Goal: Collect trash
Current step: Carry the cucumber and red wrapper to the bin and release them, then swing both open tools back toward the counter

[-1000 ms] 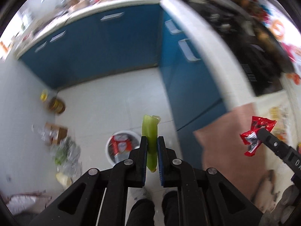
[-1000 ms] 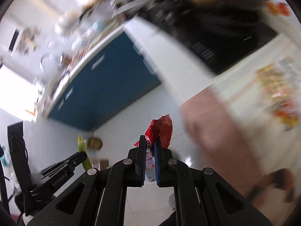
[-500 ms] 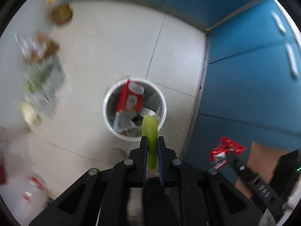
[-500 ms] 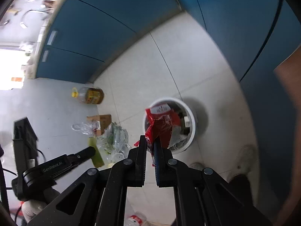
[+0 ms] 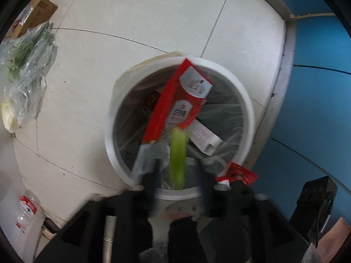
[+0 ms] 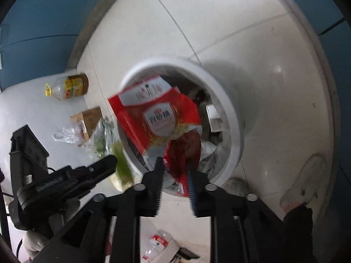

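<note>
A white trash bin (image 5: 249, 118) stands on the tiled floor, with a big red-and-white packet (image 5: 182, 107) and a small white box (image 5: 204, 137) inside. My left gripper (image 5: 177, 171) is open just above the bin's near rim; a green celery stalk (image 5: 178, 160) sits loose and blurred between its spread fingers. My right gripper (image 6: 174, 172) is open over the same bin (image 6: 235, 118); a crumpled red wrapper (image 6: 185, 153) hangs loose between its fingers. The celery also shows beside the left gripper in the right wrist view (image 6: 121, 164).
A clear bag of greens (image 5: 26, 61), a cardboard box (image 5: 38, 11) and an oil bottle (image 6: 70, 85) lie on the floor left of the bin. A plastic bottle (image 5: 26, 208) lies at lower left. Blue cabinets (image 5: 318, 76) run along the right. A shoe (image 6: 305, 179) stands nearby.
Both grippers dropped close over the bin and opened. The celery and the red wrapper, gripped half a second ago, now sit loose between the spread fingers.
</note>
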{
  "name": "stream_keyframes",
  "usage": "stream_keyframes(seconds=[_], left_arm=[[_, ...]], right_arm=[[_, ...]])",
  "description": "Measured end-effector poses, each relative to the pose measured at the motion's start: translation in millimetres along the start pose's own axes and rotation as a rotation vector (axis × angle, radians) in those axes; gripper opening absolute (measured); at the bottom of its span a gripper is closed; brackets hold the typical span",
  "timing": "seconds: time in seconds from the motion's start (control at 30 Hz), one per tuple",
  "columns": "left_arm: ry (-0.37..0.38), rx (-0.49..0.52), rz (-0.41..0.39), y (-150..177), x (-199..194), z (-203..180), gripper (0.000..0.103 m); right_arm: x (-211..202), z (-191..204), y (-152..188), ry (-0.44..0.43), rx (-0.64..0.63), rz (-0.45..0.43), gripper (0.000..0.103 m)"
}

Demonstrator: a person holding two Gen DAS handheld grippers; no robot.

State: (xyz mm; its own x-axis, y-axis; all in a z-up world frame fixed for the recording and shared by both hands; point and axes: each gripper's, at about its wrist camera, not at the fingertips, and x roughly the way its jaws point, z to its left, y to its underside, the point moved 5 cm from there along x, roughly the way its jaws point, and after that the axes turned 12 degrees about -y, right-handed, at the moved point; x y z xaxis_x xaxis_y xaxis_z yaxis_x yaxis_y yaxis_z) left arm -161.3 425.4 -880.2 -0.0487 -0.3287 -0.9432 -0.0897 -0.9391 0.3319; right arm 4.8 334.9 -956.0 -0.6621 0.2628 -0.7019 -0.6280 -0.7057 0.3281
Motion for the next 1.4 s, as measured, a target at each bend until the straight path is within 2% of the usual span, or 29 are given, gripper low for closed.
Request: stream_keyframes(seconds=[0.03,0.07,0.2,0.23,0.3,0.37,0.4,0.43,0.53,0.6,0.63,1.03,1.27,1.4], left_arm=[[-0.005,0.004,-0.002,0,-2,0,0.082],[-0.019,0.007,-0.023,1,-7,3,0.088],[-0.073,0.009,-0.066,12,-34,14,0.088],[-0.095,0.015,-0.082,13,-41,13,0.088],[-0.166,0.033,-0.15,23,-67,16,0.088],[-0.276,0.068,-0.26,36,-107,20,0.094],[-0.299,0.079,-0.298,40,-120,21,0.094],[-0.34,0.099,-0.37,51,-145,21,0.094],[-0.421,0.138,-0.484,75,-199,22,0.094],[-0.396,0.157,-0.512,94,-229,22,0.103],[-0.384,0.162,-0.514,100,-239,24,0.103],[-0.346,0.142,-0.638,215,-408,35,0.103],[-0.36,0.163,-0.715,265,-474,31,0.103],[-0.285,0.159,-0.731,291,-504,27,0.103]], right_arm=[[2,-2,0,0.02,-0.002,0.002,0.035],[3,-2,1,0.02,-0.007,0.005,0.038],[-20,4,7,0.053,-0.023,-0.016,0.044],[-31,7,10,0.066,-0.032,-0.027,0.049],[-53,20,17,0.099,-0.065,-0.045,0.064],[-83,41,27,0.182,-0.141,-0.08,0.097],[-99,53,32,0.241,-0.186,-0.099,0.102],[-113,64,35,0.283,-0.222,-0.117,0.102],[-157,108,57,0.429,-0.372,-0.17,0.102],[-182,130,70,0.448,-0.413,-0.182,0.102],[-195,141,78,0.456,-0.429,-0.186,0.102],[-349,275,194,0.392,-0.573,-0.251,0.103],[-424,335,248,0.363,-0.669,-0.302,0.103],[-454,358,275,0.323,-0.684,-0.329,0.103]])
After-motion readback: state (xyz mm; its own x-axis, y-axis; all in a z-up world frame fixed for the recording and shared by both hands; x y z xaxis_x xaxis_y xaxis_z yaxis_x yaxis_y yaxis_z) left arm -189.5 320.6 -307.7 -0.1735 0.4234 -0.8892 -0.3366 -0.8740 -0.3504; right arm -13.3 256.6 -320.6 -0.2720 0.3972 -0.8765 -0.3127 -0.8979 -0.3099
